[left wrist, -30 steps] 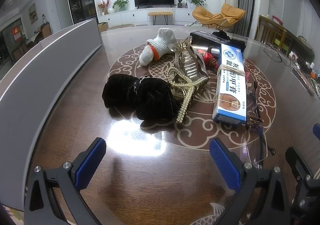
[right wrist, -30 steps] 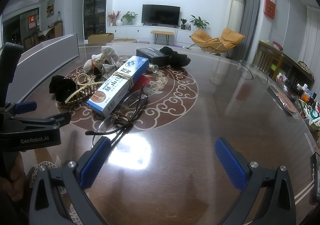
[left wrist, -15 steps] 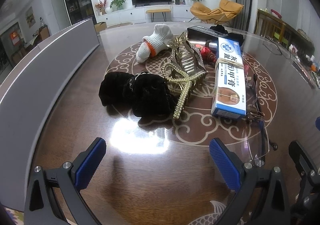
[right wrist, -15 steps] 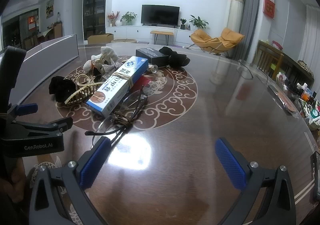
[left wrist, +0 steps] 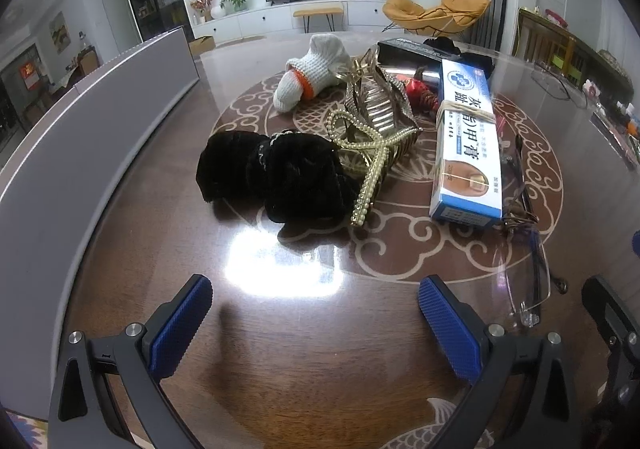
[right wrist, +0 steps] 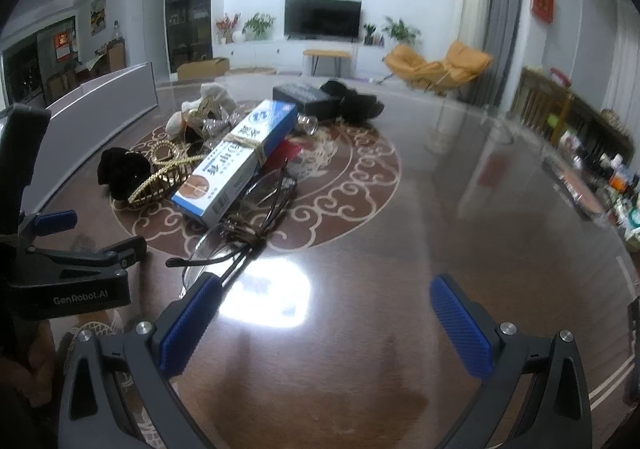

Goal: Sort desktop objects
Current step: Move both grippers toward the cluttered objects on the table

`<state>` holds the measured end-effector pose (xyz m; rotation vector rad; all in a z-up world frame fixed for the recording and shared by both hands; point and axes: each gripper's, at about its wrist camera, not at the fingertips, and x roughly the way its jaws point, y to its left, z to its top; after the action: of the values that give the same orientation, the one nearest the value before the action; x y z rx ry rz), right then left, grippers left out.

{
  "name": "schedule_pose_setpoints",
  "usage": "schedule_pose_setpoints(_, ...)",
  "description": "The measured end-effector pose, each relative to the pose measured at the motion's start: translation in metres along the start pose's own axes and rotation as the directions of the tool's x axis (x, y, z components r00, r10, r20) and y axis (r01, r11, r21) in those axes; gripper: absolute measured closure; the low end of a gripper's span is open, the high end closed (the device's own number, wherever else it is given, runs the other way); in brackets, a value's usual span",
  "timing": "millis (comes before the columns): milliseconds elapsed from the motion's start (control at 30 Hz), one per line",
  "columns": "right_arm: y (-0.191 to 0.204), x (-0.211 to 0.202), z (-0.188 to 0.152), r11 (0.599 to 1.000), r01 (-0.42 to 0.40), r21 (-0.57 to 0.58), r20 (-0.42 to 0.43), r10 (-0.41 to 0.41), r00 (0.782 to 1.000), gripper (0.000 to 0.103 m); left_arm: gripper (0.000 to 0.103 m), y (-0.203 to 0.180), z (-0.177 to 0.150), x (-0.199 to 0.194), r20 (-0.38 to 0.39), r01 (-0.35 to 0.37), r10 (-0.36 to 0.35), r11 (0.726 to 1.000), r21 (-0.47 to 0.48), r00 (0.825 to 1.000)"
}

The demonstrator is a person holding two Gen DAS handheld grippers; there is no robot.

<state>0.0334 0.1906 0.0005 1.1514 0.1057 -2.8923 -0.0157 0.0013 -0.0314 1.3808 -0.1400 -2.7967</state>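
Left gripper [left wrist: 314,313] held low over bare tabletop [left wrist: 280,389], fingers spread wide, nothing between them. Right gripper [right wrist: 324,315] likewise spread and empty, left pad just beside the rimless glasses [right wrist: 244,225].

Objects for sorting found heaped on the round scroll pattern: black furry scrunchie [left wrist: 276,179] nearest the left gripper, pearl-trimmed gold hair claw [left wrist: 372,145] leaning against it, white knitted sock [left wrist: 312,69] behind. Blue-and-white ointment box [left wrist: 468,145], bound with rubber bands, lying lengthwise beside the claw and touching the glasses at its near end. Black box [right wrist: 306,97] and dark fabric at the far side.

Probably staged for a first pick; nothing sorted yet. Tangled claw and scrunchie judged likely to drag together. Grey panel [left wrist: 80,137] bordering the left edge.
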Motion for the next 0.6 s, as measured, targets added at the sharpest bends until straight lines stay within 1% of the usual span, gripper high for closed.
schedule_pose_setpoints(133,-0.002,0.007,0.001,0.998,-0.070,0.000,-0.058,0.070,0.996,0.000,0.000,0.006,-0.001,0.001,-0.013,0.028,-0.028,1.000,-0.011,1.000)
schedule_pose_setpoints(233,0.003,0.011,0.000,0.991,-0.130,-0.008,-0.110,0.129,0.986,0.000,0.000,0.016,-0.003,0.003,-0.035,0.070,-0.071,0.997,-0.037,0.997)
schedule_pose_setpoints(300,0.010,0.011,-0.001,0.983,-0.181,-0.011,-0.135,0.178,0.975,0.000,0.000,0.023,-0.004,0.004,-0.039,0.070,-0.072,0.997,-0.041,0.997)
schedule_pose_setpoints(400,0.027,0.015,-0.001,0.980,-0.191,-0.063,-0.156,0.179,0.971,0.000,0.000,0.035,-0.004,0.006,-0.047,0.078,-0.080,0.996,-0.036,0.996)
schedule_pose_setpoints(500,0.047,0.031,0.001,0.977,-0.176,-0.122,-0.218,0.146,0.965,0.000,0.000,0.043,0.000,0.009,-0.060,0.083,-0.085,0.996,-0.029,0.995)
schedule_pose_setpoints(600,0.048,0.043,0.008,0.979,-0.176,-0.106,-0.236,0.147,0.961,0.000,0.000,0.044,0.006,0.013,-0.066,0.090,-0.091,0.996,-0.020,0.994)
